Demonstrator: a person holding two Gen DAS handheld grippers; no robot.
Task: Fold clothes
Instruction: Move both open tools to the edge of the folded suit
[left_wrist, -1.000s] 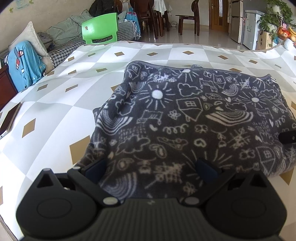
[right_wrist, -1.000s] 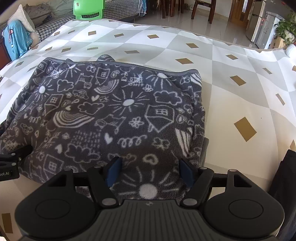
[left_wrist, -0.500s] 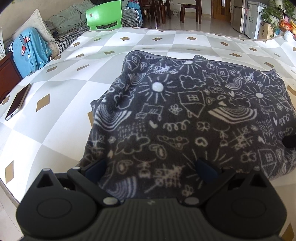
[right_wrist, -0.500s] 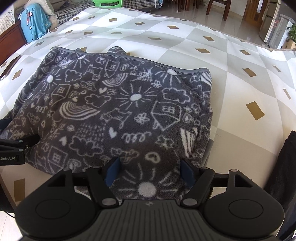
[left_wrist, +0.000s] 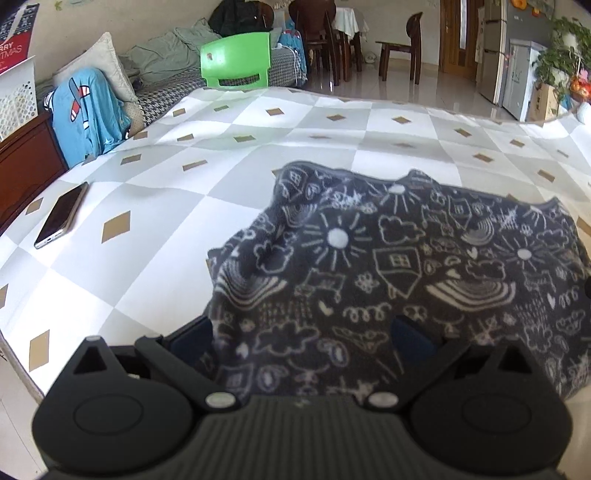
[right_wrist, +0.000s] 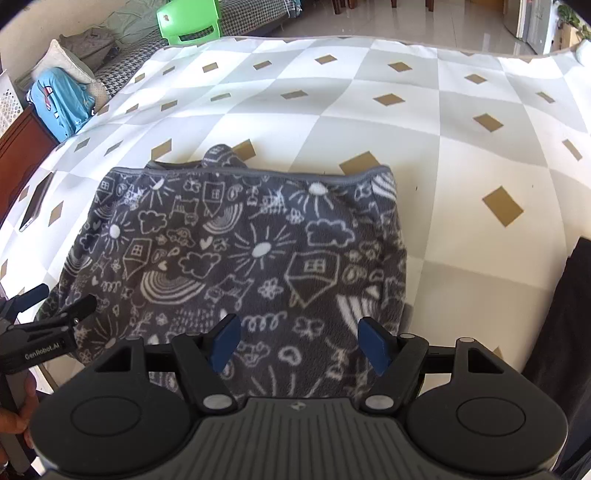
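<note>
We list one grey fleece garment (right_wrist: 236, 254) with white doodle print, lying folded on the tabletop (right_wrist: 461, 155) with its diamond-pattern cloth, at the near edge. We see our right gripper (right_wrist: 299, 341) above its near right part, blue pads (right_wrist: 373, 345) wide apart, gripping nothing. Our left gripper (left_wrist: 301, 338) hangs over the garment's near left corner, jaws likewise spread, nothing clamped. We note a phone (left_wrist: 61, 214) lying well apart to the left

Phone (left_wrist: 61, 215) on chequered cloth (left_wrist: 229, 177); green chair (left_wrist: 236, 61) beyond.
</note>
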